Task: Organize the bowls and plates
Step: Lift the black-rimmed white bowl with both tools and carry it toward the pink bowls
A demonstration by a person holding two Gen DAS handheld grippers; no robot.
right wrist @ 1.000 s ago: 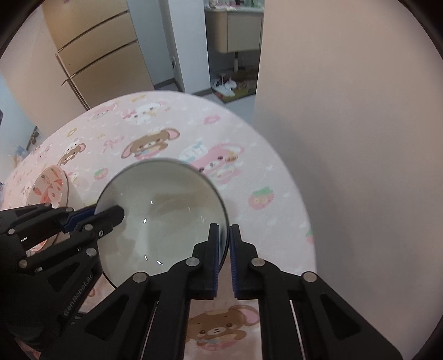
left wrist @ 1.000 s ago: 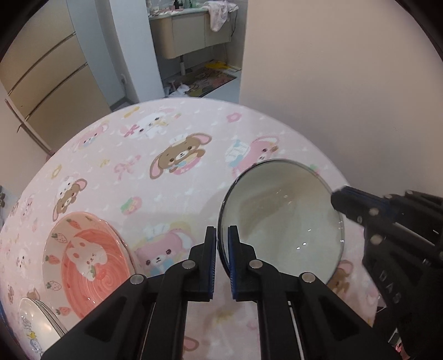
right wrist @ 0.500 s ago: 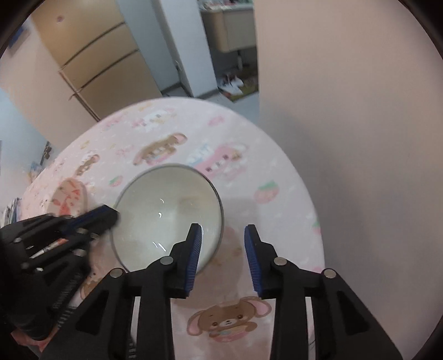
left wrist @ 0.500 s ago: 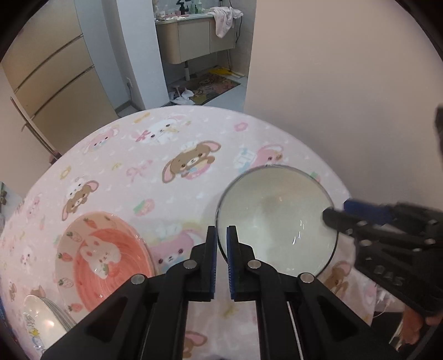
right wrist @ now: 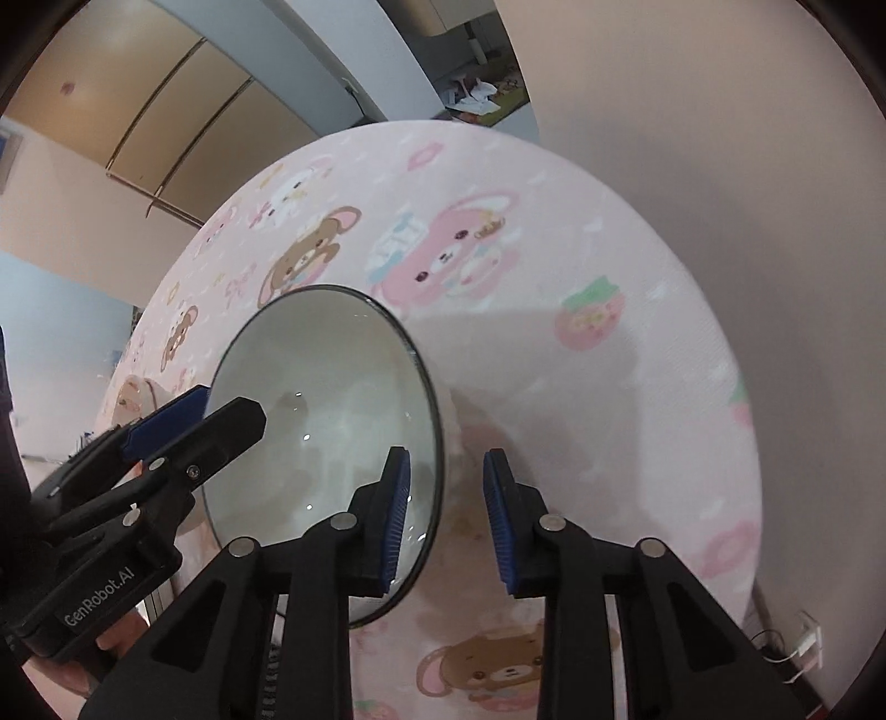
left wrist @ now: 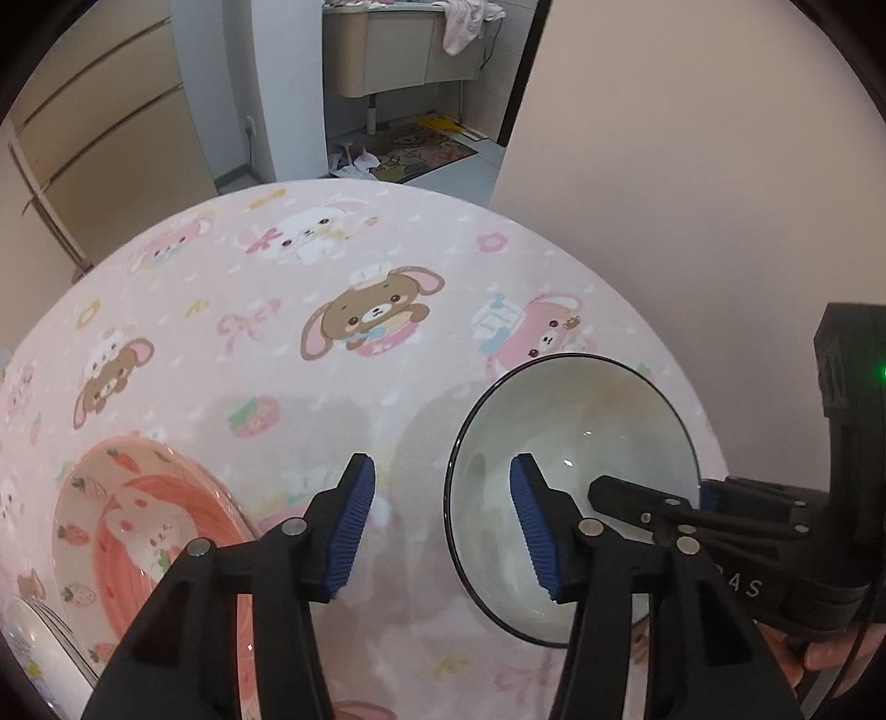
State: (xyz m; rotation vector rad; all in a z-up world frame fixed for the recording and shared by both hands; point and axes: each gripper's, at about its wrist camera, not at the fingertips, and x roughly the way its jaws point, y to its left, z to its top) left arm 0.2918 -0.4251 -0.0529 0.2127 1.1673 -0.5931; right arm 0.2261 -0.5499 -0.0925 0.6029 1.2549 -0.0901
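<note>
Desk (left wrist: 387, 266) fills both views: round, under a pink cartoon-animal cloth. Room behind it at 12 o'clock has tan cabinet doors (left wrist: 99, 127), a vanity unit (left wrist: 387, 50) with a towel on it, and a floor mat with clutter.

Pale bowl (left wrist: 576, 443) with a dark rim sits on the cloth at 3 o'clock in our left view and 9 o'clock in our right. Pink rabbit bowl (left wrist: 138, 526) sits at 8 o'clock, well apart from it, with white plates (left wrist: 33, 637) just beyond at the frame edge.

Left gripper (left wrist: 443, 520): jaws wide, straddling the near-left rim, holding nothing. Right gripper (right wrist: 446, 518): jaws wide too, straddling the opposite rim (neither pad looks pressed on).

We'd pull both straight back along the rim gap and clear the edge before swinging, or the bowl may drag on the cloth.
</note>
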